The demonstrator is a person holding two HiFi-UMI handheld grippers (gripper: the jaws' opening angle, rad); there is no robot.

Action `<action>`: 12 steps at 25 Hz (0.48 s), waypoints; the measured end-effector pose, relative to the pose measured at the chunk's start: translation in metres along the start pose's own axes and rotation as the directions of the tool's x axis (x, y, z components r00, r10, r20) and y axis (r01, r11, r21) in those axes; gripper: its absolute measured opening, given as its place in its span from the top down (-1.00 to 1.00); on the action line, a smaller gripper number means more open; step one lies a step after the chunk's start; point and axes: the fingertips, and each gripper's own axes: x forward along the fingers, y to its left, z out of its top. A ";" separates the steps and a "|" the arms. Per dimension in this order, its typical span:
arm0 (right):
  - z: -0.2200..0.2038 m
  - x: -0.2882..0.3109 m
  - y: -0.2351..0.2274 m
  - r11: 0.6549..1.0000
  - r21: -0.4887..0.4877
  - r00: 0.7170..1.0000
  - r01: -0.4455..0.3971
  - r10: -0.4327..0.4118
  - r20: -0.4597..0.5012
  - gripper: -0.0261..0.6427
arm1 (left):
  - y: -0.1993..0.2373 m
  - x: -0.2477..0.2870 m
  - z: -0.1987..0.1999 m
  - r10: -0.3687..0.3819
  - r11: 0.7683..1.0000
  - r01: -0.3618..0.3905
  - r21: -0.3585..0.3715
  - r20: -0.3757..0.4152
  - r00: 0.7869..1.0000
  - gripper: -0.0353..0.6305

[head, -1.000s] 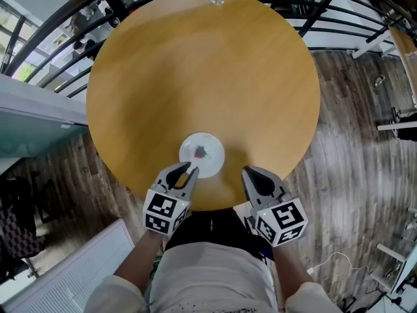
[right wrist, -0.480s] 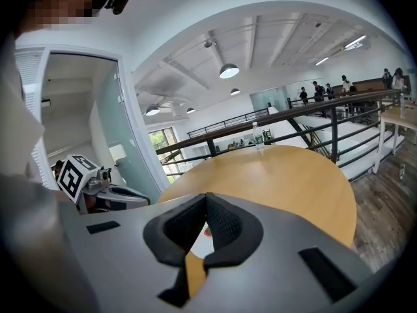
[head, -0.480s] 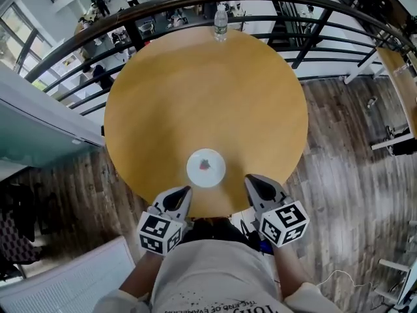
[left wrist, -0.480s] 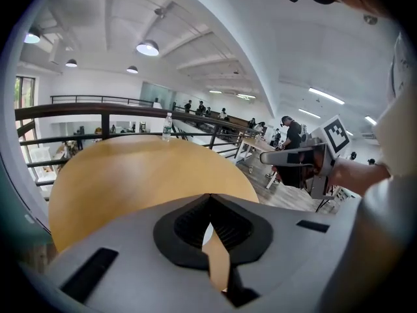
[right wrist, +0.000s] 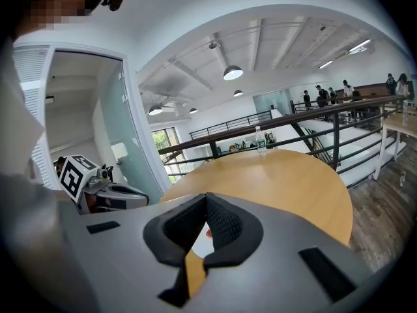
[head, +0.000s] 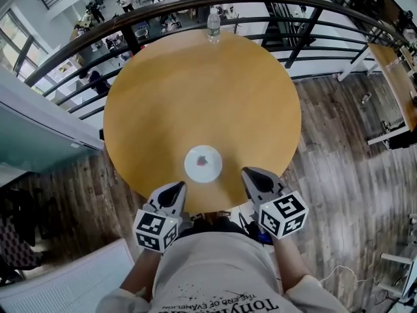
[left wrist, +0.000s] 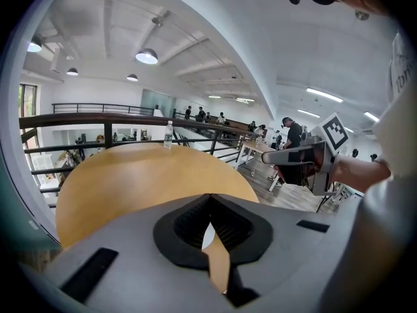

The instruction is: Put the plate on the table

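Note:
A small white plate (head: pixel 202 163) with a red mark in its middle lies flat on the round wooden table (head: pixel 195 96), near the edge closest to me. My left gripper (head: pixel 176 189) hovers just off that edge, left of and below the plate, shut and empty. To the plate's right, my right gripper (head: pixel 249 174) stands at the table's rim, also shut with nothing in it. Neither touches the plate. In the left gripper view the closed jaws (left wrist: pixel 210 197) hide most of the plate (left wrist: pixel 207 238). In the right gripper view a sliver of plate (right wrist: pixel 199 235) shows behind the shut gripper (right wrist: pixel 206 197).
A water bottle (head: pixel 213 25) stands at the table's far edge. A dark curved railing (head: pixel 273 8) runs behind the table, with a lower floor and people beyond it. Wood-plank floor (head: pixel 339 142) surrounds the table. Another table (head: pixel 397 64) stands at the far right.
My left gripper drew back from the plate's edge toward my body and its jaws closed. The plate stays flat on the table. The head view shifted back, showing more of the table.

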 end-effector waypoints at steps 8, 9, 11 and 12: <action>-0.001 -0.003 0.007 1.000 0.003 1.000 -0.010 0.010 0.003 0.86 | -0.004 -0.009 0.007 -0.006 1.000 0.006 0.007 0.025 1.000 0.82; 0.001 -0.001 0.007 1.000 -0.001 1.000 -0.012 0.012 0.003 0.86 | -0.003 -0.009 0.009 -0.006 1.000 0.006 0.006 0.028 1.000 0.82; 0.004 0.002 0.005 1.000 -0.006 1.000 -0.016 0.016 0.001 0.86 | -0.002 -0.007 0.012 -0.004 1.000 0.004 0.001 0.034 0.999 0.82; 0.005 0.003 0.004 1.000 -0.007 1.000 -0.018 0.018 0.000 0.86 | -0.002 -0.006 0.013 -0.004 1.000 0.004 -0.001 0.036 0.999 0.82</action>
